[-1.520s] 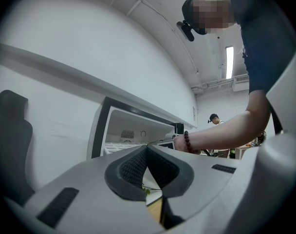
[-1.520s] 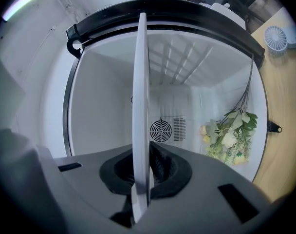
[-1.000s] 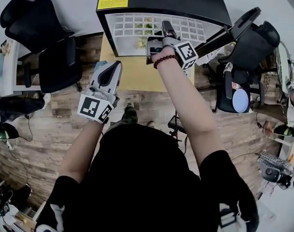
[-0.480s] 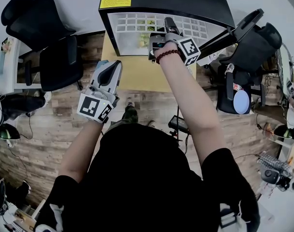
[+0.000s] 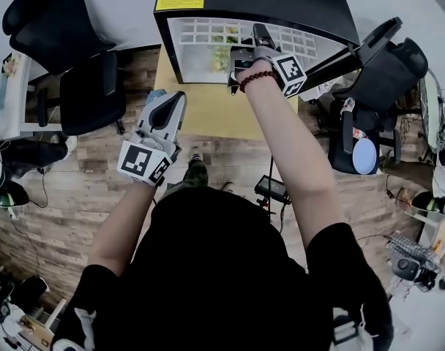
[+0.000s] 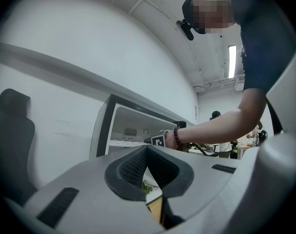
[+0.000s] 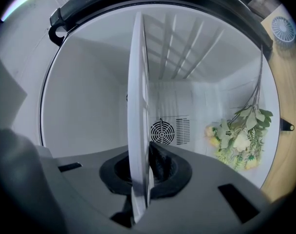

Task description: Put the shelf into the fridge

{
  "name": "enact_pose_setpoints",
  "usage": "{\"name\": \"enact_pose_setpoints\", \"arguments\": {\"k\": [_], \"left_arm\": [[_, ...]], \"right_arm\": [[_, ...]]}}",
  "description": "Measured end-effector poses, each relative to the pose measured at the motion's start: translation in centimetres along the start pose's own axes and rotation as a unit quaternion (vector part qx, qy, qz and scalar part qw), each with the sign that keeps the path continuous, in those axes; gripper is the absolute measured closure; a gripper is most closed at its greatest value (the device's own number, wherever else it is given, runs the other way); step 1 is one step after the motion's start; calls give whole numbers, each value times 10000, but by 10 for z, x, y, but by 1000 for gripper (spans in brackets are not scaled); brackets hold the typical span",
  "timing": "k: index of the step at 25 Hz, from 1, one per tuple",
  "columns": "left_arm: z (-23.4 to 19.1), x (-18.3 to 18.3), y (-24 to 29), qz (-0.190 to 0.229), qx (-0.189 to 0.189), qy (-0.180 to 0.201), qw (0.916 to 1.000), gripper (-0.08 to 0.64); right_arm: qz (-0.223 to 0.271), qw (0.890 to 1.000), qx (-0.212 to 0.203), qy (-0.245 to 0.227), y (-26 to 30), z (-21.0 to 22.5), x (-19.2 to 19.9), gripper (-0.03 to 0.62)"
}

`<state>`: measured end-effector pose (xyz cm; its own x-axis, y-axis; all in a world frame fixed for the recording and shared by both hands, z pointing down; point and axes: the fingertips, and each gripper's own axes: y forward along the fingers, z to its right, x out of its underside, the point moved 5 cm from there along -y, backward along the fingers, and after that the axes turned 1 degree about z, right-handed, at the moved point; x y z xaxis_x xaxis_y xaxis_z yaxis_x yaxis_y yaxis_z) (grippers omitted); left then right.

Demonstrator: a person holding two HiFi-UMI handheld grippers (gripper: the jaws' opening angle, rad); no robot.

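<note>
Holding: right hand-held gripper (image 7: 144,172) clamped on the shelf (image 7: 137,96) edge, at the fridge (image 5: 266,2) opening.
Idle: left hand-held gripper (image 6: 147,152) jaws together, empty, in front of the fridge.

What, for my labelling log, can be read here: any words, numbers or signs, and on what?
Yellow label on top of the fridge: dark print, too small to read.
Left gripper and right gripper cubes: square marker patterns only, no words.
Nothing else readable.
</note>
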<state>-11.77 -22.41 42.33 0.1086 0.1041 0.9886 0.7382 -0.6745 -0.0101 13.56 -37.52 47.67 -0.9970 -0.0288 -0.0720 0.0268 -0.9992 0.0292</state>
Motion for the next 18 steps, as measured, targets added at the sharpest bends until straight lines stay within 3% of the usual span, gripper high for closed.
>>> {"name": "enact_pose_setpoints", "arguments": {"k": [18], "left_arm": [[-6,6,8,-25,-35,-103,9999,540]], "right_arm": [[-34,10000,-7,-23,25,1,-3,557]]}}
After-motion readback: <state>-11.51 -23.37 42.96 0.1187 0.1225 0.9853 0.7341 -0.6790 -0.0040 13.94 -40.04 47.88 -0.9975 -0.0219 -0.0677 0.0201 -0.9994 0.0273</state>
